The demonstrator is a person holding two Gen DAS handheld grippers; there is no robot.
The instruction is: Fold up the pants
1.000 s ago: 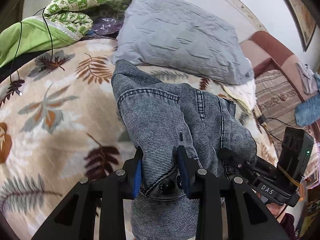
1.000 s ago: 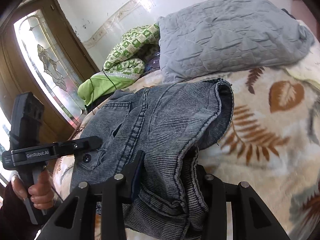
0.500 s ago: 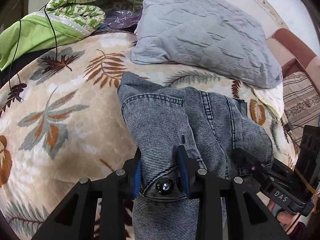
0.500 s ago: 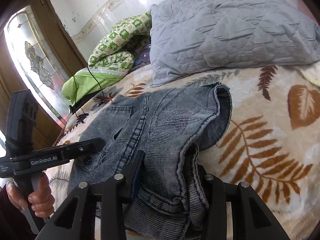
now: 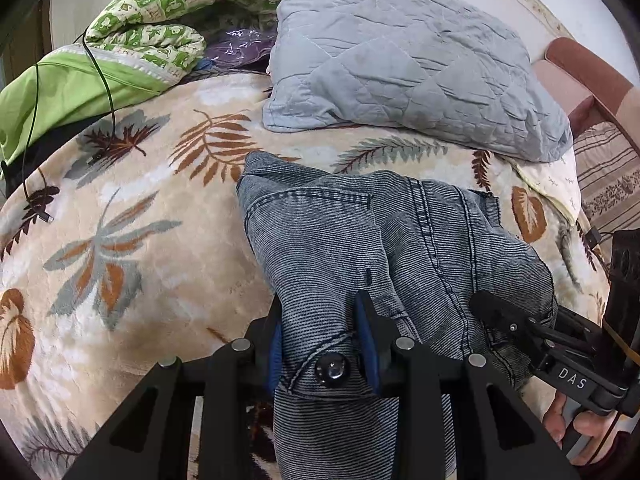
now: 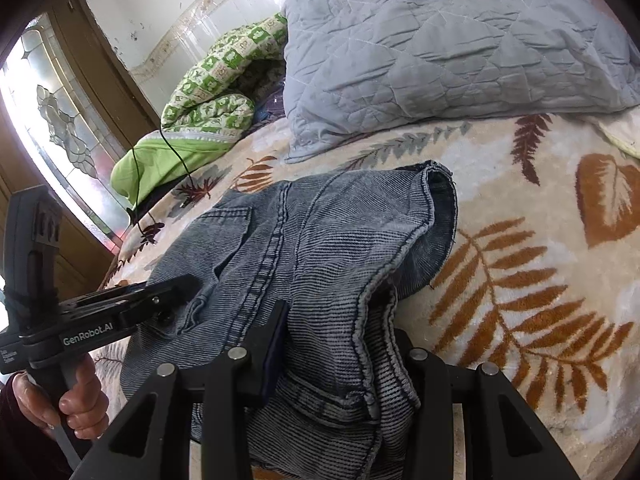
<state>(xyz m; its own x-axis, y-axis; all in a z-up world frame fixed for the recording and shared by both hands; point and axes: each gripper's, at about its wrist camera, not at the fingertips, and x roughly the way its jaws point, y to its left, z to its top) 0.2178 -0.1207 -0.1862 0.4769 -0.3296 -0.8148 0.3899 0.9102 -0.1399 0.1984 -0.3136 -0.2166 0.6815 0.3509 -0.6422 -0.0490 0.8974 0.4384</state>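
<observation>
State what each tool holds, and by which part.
Both hold the jeans: left tool at the waistband beside the button, right tool on bunched waistband denim.

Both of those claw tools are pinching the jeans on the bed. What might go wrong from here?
1. The left gripper bites the jeans right beside the waistband button; the pads might slide on it.
2. The right gripper holds a thick bunched wad, so layers could slip free unevenly.
3. The far hem lies near the grey pillow and could catch there.
</observation>
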